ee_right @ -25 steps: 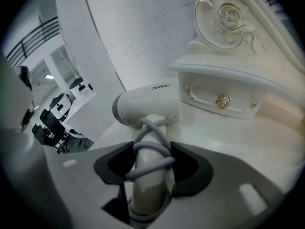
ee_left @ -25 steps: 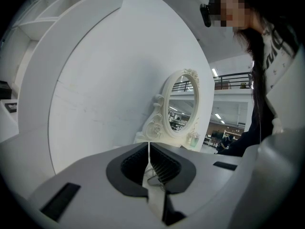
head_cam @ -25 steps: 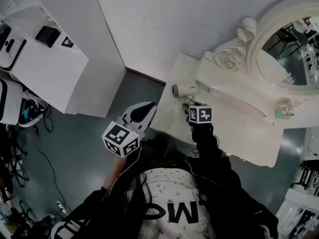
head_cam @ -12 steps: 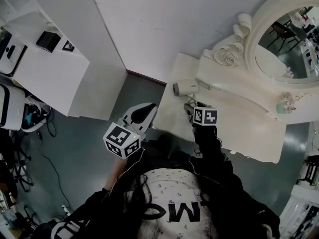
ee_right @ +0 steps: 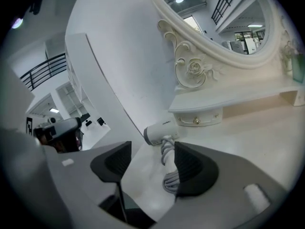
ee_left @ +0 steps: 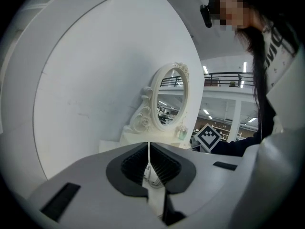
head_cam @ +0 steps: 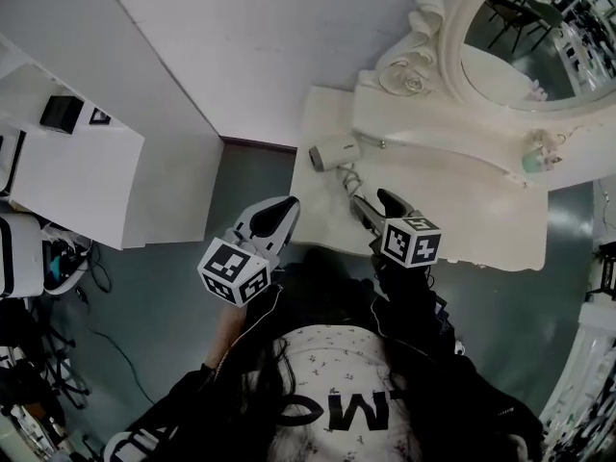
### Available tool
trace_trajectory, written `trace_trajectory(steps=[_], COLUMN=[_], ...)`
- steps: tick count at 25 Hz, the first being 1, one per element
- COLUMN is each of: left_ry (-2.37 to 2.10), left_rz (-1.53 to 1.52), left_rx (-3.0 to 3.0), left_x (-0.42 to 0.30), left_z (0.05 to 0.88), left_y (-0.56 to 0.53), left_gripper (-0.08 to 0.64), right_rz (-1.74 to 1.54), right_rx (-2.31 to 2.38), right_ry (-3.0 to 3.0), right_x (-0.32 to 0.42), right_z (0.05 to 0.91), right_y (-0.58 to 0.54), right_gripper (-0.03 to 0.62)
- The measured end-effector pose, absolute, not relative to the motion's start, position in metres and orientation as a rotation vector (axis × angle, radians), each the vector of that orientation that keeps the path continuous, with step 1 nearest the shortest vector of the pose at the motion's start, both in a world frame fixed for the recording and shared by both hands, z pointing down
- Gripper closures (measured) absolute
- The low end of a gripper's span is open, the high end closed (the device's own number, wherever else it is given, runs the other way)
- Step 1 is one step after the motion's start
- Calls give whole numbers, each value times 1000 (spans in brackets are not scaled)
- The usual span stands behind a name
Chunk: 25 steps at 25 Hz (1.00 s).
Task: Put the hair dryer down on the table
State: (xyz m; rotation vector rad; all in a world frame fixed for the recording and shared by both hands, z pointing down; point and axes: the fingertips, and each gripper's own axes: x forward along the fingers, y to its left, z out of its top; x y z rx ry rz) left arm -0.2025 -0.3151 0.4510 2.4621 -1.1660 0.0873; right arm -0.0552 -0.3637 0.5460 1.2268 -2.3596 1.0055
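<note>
The white hair dryer (head_cam: 334, 152) lies on its side at the left end of the cream dressing table (head_cam: 462, 221), its cord wound round the handle (ee_right: 167, 152). My right gripper (head_cam: 373, 202) hovers just behind it, open, jaws wide apart. In the right gripper view (ee_right: 150, 159) the dryer body (ee_right: 159, 130) sits beyond the jaws, and the handle runs back beside the right finger; neither pad presses on it. My left gripper (head_cam: 277, 218) is held off the table's left edge over the floor. Its jaws are shut with nothing in them (ee_left: 149, 162).
An ornate oval mirror (head_cam: 520, 27) rises behind the table, with a raised drawer shelf (ee_right: 224, 106) under it and a small green bottle (head_cam: 532, 160) on that. A white cabinet (head_cam: 72, 166) stands at the left, against the white wall.
My right gripper has drawn back from the hair dryer toward the person, and its jaws now show spread apart. The dryer stays on the table. My left gripper holds its place.
</note>
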Motion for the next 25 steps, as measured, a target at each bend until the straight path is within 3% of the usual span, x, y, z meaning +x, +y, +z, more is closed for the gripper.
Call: trace_trajectory(steps=[18,22,25], left_ry=[-893,-934,-956], left_rz=[124,121,107], left_rx=[2595,2610,2624], left_x=[-96,-82,-62], left_z=[447,440,432], left_y=[-303,-280,-255], left_gripper=[561,561,561], right_rz=[968,922,907], right_rx=[1384,1337,1312], right_ry=[-2414,-2454,-2491], right_x=[16,24,39], right_z=[485,479,472], right_y=[-290,-265,-238], right_gripper=[304,327,399])
